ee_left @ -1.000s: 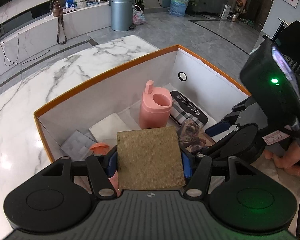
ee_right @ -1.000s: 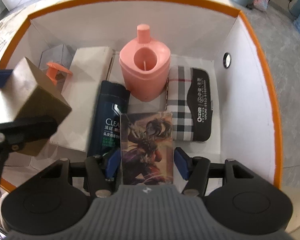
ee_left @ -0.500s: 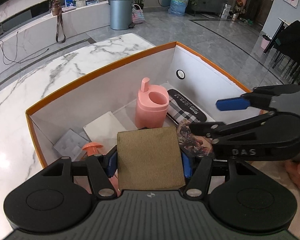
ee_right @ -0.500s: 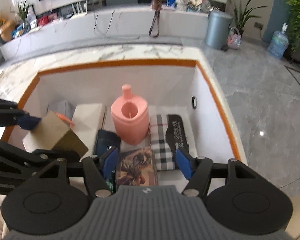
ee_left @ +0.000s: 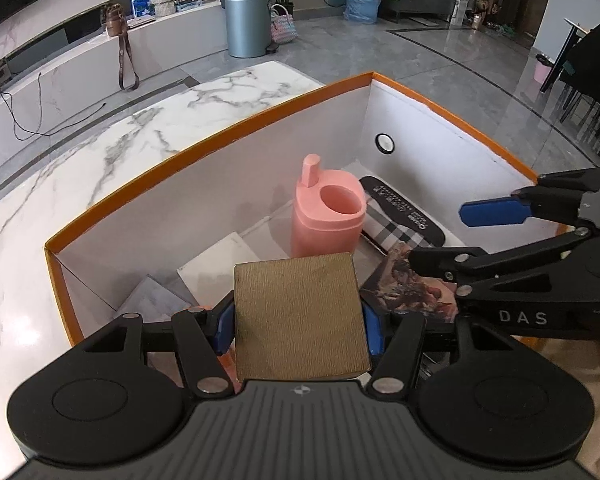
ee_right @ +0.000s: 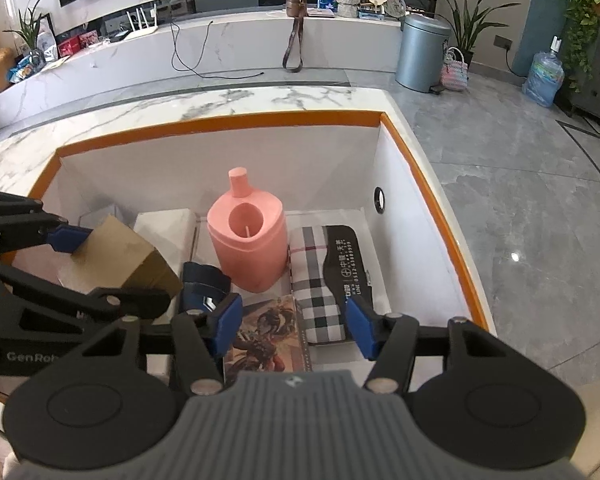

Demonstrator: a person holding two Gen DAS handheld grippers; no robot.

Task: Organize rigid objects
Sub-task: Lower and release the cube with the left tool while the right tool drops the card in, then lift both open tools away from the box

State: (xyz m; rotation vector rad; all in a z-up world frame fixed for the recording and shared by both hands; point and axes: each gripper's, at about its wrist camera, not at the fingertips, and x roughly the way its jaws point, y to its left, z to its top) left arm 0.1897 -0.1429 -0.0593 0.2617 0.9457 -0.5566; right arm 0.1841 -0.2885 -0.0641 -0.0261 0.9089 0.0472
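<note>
My left gripper (ee_left: 298, 320) is shut on a brown cardboard box (ee_left: 300, 314), held above the near left part of the orange-rimmed white box (ee_left: 204, 148); the cardboard box also shows in the right wrist view (ee_right: 116, 252). My right gripper (ee_right: 294, 322) is open and empty, raised above the box's near edge, over an illustrated card box (ee_right: 268, 336). Inside the white box stand a pink bottle (ee_right: 246, 236) and a plaid case (ee_right: 326, 276) to its right.
A white flat box (ee_left: 220, 264), a grey packet (ee_left: 152, 304) and a dark blue shampoo bottle (ee_right: 202, 278) lie in the box too. The box sits on a marble table (ee_left: 100, 152). Grey floor lies beyond the table's right edge.
My right gripper has let go of the illustrated card box and pulled up and back out of the box. My left gripper still holds the cardboard box and has hardly moved.
</note>
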